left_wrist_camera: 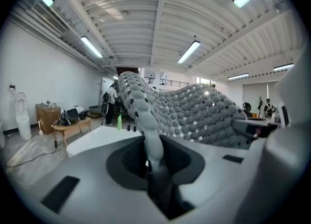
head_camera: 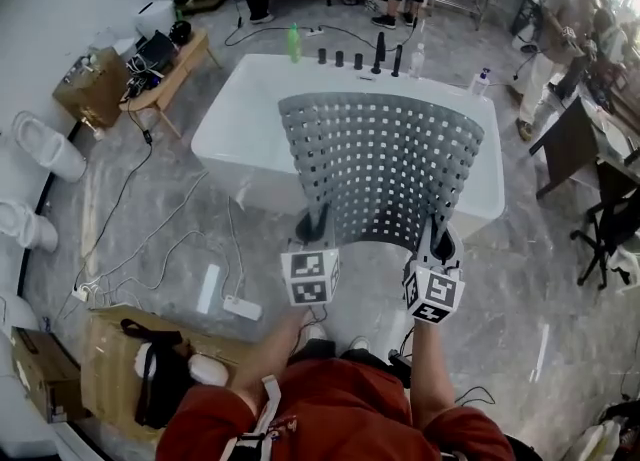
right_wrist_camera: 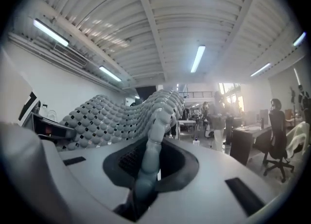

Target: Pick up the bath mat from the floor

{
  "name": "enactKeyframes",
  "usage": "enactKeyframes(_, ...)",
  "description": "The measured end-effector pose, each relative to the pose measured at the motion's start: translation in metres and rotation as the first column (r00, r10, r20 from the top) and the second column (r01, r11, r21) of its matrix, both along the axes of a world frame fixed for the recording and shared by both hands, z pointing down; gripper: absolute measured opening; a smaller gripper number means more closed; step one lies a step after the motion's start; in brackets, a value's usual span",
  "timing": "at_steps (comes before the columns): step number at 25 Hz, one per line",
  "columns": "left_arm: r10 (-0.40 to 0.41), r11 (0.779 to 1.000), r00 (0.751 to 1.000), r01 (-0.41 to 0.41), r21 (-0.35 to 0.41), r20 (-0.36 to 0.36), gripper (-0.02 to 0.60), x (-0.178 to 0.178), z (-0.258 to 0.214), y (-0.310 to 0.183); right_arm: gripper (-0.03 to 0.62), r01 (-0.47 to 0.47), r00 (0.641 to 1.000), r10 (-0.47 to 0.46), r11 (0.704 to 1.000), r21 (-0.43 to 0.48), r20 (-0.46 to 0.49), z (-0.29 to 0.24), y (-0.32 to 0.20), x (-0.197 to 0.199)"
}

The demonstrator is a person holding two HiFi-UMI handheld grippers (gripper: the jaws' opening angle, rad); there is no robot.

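The grey bath mat (head_camera: 380,164), a bumpy sheet full of small holes, is stretched out level in the air in front of me, above the white bathtub (head_camera: 240,114). My left gripper (head_camera: 316,221) is shut on the mat's near left corner, my right gripper (head_camera: 437,232) on its near right corner. In the left gripper view the mat's edge (left_wrist_camera: 146,121) runs straight into the closed jaws. The right gripper view shows the mat's other edge (right_wrist_camera: 154,138) pinched the same way, with the sheet sagging away to the left.
Bottles (head_camera: 293,43) and dark taps stand along the tub's far rim. A low wooden table (head_camera: 165,69) with gear is at the back left. Cables and a power strip (head_camera: 241,307) lie on the marble floor, a cardboard box (head_camera: 110,369) by my left. People and office chairs (head_camera: 610,234) are at right.
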State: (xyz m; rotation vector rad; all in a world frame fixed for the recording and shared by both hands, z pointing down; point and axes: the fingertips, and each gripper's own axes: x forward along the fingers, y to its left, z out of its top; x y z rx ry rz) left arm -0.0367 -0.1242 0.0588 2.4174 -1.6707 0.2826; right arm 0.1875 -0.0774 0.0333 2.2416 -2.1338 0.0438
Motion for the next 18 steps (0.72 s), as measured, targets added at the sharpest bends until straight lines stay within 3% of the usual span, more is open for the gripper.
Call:
enactKeyframes(4,0.003,0.990,1.000,-0.001,0.143,-0.015,0.075,0.007,-0.060,0.003,0.055,0.014,1.000,-0.014,0.993,0.119,-0.002,-0.052,0.003,0.006)
enactKeyframes(9,0.004,0.961,0.999,0.006,0.276,-0.036,0.075,0.008,-0.109,0.012,0.055,0.013,1.000,-0.008,0.968,0.251,-0.021,-0.097,0.017,0.012)
enactKeyframes(18,0.008,0.866,0.995,0.043,0.498,-0.099,0.077,0.002,-0.157,0.041,0.055,0.006,0.991,0.062,0.868,0.497,-0.120,-0.157,0.056,0.008)
